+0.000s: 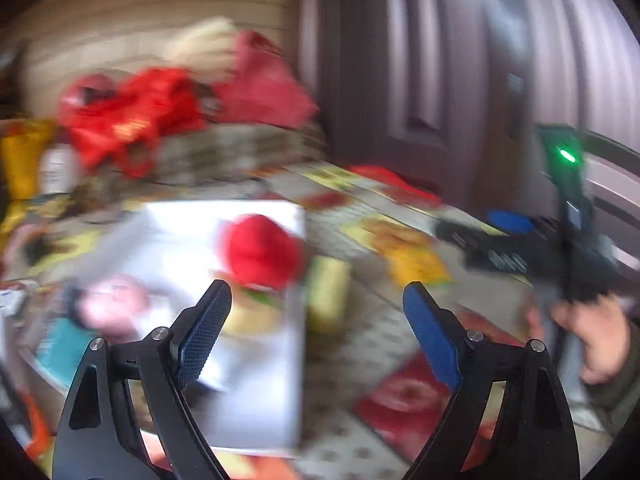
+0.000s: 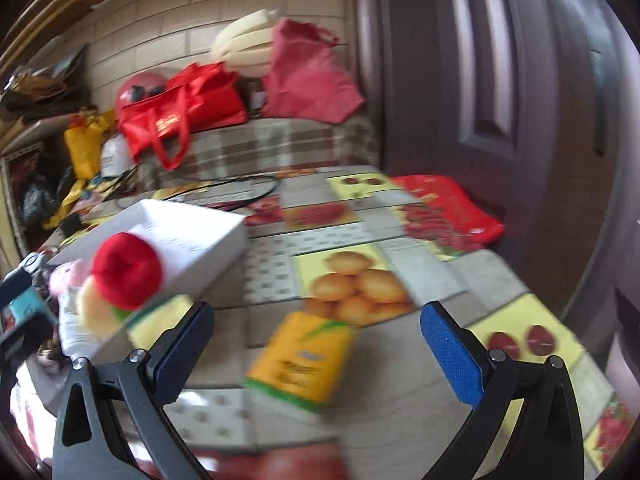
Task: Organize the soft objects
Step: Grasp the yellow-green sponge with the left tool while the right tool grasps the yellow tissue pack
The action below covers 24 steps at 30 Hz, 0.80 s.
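Left gripper (image 1: 318, 298), right gripper (image 2: 316, 322): fingers apart.

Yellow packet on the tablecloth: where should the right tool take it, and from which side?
Grip the yellow packet across its two long edges, near the middle, coming down from above. It lies flat and slightly tilted on the tablecloth, clear of the white box, so rotate the open right tool to match.

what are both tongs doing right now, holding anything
left tongs: open, holding nothing
right tongs: open, holding nothing
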Motion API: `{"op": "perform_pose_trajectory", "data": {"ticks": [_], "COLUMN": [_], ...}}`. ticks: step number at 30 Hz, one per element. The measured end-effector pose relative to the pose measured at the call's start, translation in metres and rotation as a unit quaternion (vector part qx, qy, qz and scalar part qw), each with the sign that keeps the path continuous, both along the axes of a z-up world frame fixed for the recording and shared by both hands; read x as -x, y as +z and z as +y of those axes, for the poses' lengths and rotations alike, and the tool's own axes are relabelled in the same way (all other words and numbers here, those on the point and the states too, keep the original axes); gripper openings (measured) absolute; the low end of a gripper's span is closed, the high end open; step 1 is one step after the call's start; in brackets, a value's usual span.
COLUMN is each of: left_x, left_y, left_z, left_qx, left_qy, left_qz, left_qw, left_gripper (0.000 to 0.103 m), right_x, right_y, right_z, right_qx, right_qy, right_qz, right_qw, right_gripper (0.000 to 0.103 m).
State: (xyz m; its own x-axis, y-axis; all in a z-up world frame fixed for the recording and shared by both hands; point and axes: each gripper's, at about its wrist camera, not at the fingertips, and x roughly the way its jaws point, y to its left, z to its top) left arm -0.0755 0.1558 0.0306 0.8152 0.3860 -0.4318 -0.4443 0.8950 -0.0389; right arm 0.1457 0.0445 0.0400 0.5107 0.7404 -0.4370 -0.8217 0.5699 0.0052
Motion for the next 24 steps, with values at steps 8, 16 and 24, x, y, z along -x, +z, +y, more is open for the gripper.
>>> {"op": "perform_pose_trajectory", "data": {"ticks": [8,16,24], "left_x": [-0.040,-0.037,-0.046], "left_y": [-0.024,-0.030,-0.029], "left_z": [-0.006,0.015,0.034], "left_qx": [0.098,0.087,0.074], "left_qy": [-0.039,0.037,0.068], "left_qz": [0.107,0.125,0.123], "left_qw": [0.9887,0.9877,0.9873], "left_gripper": [0.088,0.088,0.088], "right_x": [-0.041,-0.022,0.010], "right_y": [-0.004,-0.012,-0.038], "right_z": [-0.024,0.014,0.078], "right_qx": [-0.030,0.062,0.191], "right_qy": [-0.042,0.014,0.077], "right_qz": [0.089,0.055,0.027], "right_qw": [0.995,0.996,0.978], "right_gripper": [0.103,0.103,0.092]}}
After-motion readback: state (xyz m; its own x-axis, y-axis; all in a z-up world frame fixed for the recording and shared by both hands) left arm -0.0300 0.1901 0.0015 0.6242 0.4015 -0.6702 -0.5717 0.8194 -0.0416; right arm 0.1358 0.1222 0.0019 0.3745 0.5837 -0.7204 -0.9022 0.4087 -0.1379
